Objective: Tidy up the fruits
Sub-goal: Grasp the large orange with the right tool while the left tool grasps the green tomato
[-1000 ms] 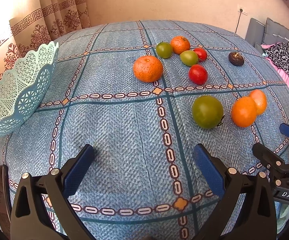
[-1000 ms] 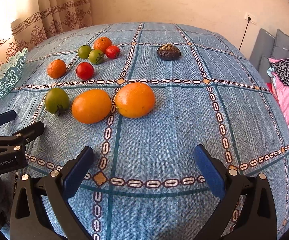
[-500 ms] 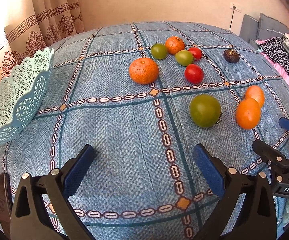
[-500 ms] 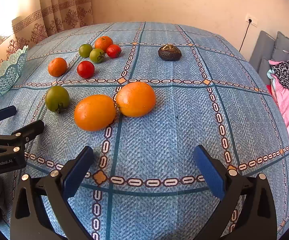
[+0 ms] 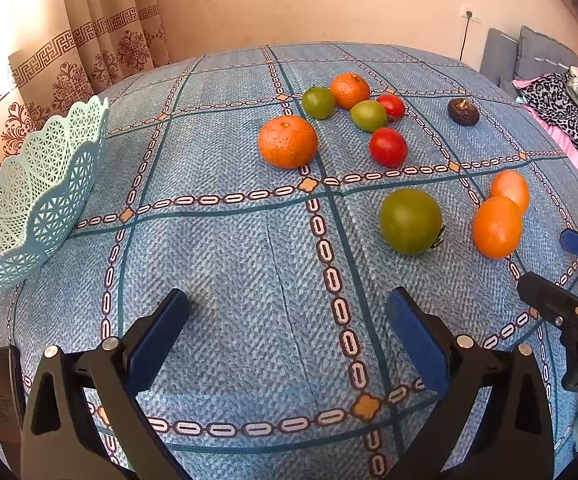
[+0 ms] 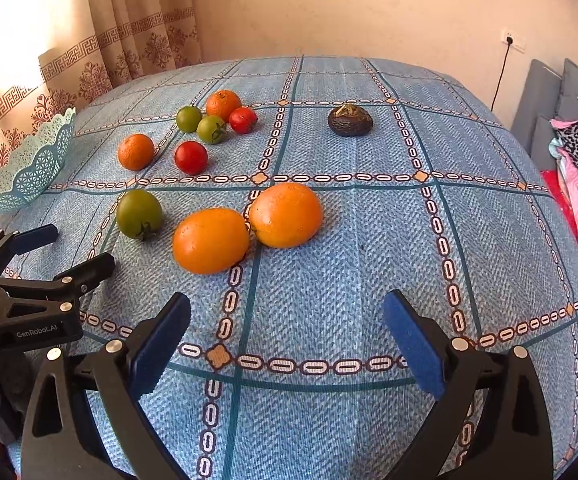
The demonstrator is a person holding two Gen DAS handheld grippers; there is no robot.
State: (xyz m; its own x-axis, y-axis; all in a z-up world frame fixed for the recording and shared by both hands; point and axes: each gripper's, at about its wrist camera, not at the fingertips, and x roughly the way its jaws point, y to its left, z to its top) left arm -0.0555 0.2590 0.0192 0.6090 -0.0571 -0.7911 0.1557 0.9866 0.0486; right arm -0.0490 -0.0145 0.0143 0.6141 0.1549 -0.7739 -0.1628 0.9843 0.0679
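We list the left tongs (image 5: 287, 332) as spread wide and empty above the table (image 5: 225, 280); the right tongs (image 6: 287, 336) likewise gape with nothing between them.

- Basket (image 5: 37, 200): pale lattice, far left of the left tongs, empty as far as we can see; we judge it the destination.
- Large green tomato (image 5: 410, 221): ahead and right of the left tongs.
- Two oranges (image 6: 245, 228): touching, just ahead of the right tongs, likely first picks.
- Two tangerines, two red and two small green tomatoes (image 6: 205, 128): loosely clustered, further ahead.
- Dark fruit (image 6: 350, 121): alone, well apart.
- Writing: "GenRobot.AI" on the left tongs' body, read in the right wrist view.
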